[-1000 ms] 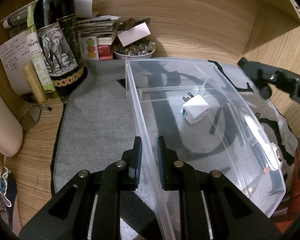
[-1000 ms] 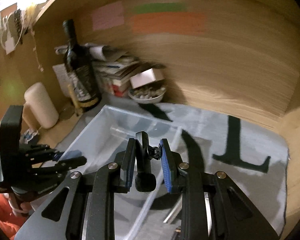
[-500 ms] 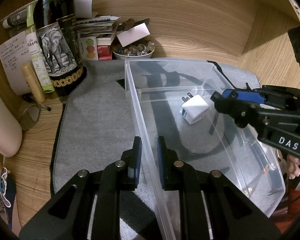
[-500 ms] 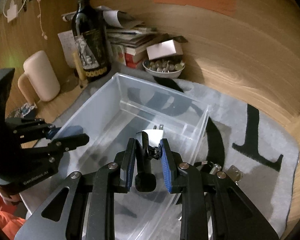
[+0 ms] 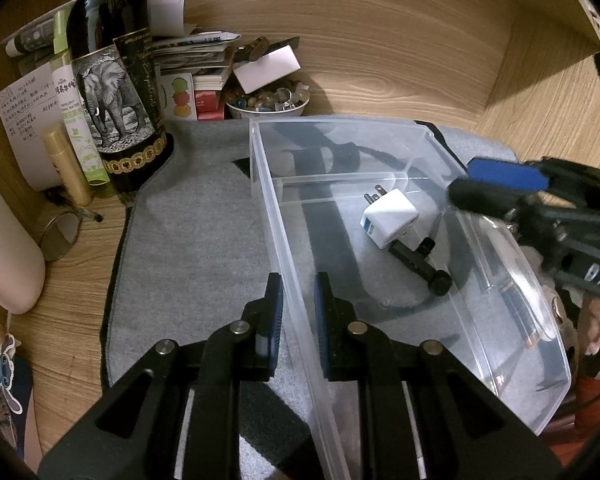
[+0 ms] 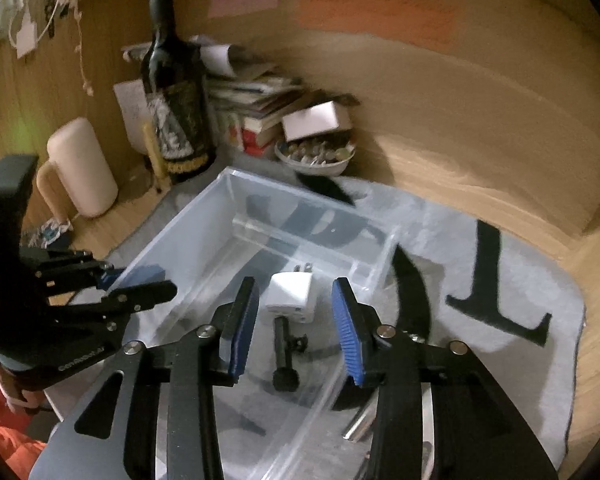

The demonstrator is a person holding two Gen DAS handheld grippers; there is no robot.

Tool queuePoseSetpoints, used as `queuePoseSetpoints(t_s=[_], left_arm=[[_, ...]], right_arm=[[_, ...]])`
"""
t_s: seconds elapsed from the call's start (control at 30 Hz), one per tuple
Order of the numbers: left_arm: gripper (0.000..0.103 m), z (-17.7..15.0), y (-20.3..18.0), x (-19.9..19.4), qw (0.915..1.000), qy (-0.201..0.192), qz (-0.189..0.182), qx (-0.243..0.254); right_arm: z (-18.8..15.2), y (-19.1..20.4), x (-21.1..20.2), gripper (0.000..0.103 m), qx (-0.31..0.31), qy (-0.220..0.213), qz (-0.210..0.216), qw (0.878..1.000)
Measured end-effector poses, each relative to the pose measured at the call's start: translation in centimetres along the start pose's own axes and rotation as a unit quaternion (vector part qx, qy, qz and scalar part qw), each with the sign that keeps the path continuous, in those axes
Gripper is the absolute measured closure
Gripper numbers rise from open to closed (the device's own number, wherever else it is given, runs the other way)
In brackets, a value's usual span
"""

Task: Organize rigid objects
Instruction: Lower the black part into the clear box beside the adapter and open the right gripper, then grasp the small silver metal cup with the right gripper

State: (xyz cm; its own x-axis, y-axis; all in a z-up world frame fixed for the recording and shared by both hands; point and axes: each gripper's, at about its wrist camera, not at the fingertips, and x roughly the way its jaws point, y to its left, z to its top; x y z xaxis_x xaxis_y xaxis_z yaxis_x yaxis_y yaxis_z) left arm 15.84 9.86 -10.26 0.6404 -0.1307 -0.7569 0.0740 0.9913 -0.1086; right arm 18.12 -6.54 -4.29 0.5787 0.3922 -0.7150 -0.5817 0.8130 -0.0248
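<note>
Left gripper (image 5: 296, 312) pinches the bin (image 5: 380, 132) wall. Right gripper (image 6: 296, 328) is spread, empty, above the bracket (image 6: 285, 354) and plug (image 6: 290, 294). Background in the right view is blurred.

Bin (image 5: 428, 136) clear; inside it charger (image 5: 389, 217) white, mount (image 5: 420, 266) black. Mat (image 5: 196, 240) under bin grey, black lettering. Left of bin, bottle (image 5: 114, 80) dark — elephant label, gold coin band.

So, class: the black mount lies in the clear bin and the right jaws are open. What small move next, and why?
Probably lift the right gripper clear of the clear bin: the black mount rests inside beside the white plug adapter, released.
</note>
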Motion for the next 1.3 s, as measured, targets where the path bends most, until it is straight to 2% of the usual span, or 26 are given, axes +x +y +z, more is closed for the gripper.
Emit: queuePoseSetpoints(t_s=[0.2, 0.37, 0.5, 0.67, 0.9, 1.0, 1.17, 1.27, 1.3], left_arm=[[0.088, 0.0, -0.1, 0.0, 1.0000, 0.000, 0.000, 0.000], [0.088, 0.0, 0.0, 0.0, 1.0000, 0.000, 0.000, -0.001], [0.088, 0.0, 0.0, 0.0, 1.0000, 0.000, 0.000, -0.001], [0.088, 0.0, 0.0, 0.0, 1.0000, 0.000, -0.001, -0.001], [0.088, 0.0, 0.0, 0.0, 1.0000, 0.000, 0.000, -0.002], [0.088, -0.1, 0.0, 0.0, 1.0000, 0.000, 0.000, -0.002], [0.088, -0.1, 0.0, 0.0, 1.0000, 0.000, 0.000, -0.002], [0.088, -0.1, 0.0, 0.1, 1.0000, 0.001, -0.001, -0.003], [0.088, 0.0, 0.0, 0.1, 1.0000, 0.002, -0.001, -0.003]], right_arm=[[-0.2, -2.5, -2.4, 0.065, 0.023, -0.021, -0.040, 0.999], [-1.1, -5.3, -3.6, 0.064, 0.051, -0.019, -0.079, 0.995], [-2.6, -7.3, -3.5, 0.064, 0.071, 0.000, -0.108, 0.992], [-5.4, -9.8, -1.8, 0.064, 0.099, 0.049, -0.128, 0.986], [-8.2, -12.6, 0.9, 0.064, 0.155, 0.104, -0.098, 0.978], [-8.7, -12.5, 1.2, 0.064, 0.164, 0.107, -0.084, 0.977], [-9.1, -12.1, 1.8, 0.064, 0.157, 0.118, -0.086, 0.977], [-9.1, -12.4, 1.9, 0.064, 0.164, 0.111, -0.083, 0.977], [-9.0, -12.5, 1.9, 0.067, 0.166, 0.108, -0.081, 0.977]])
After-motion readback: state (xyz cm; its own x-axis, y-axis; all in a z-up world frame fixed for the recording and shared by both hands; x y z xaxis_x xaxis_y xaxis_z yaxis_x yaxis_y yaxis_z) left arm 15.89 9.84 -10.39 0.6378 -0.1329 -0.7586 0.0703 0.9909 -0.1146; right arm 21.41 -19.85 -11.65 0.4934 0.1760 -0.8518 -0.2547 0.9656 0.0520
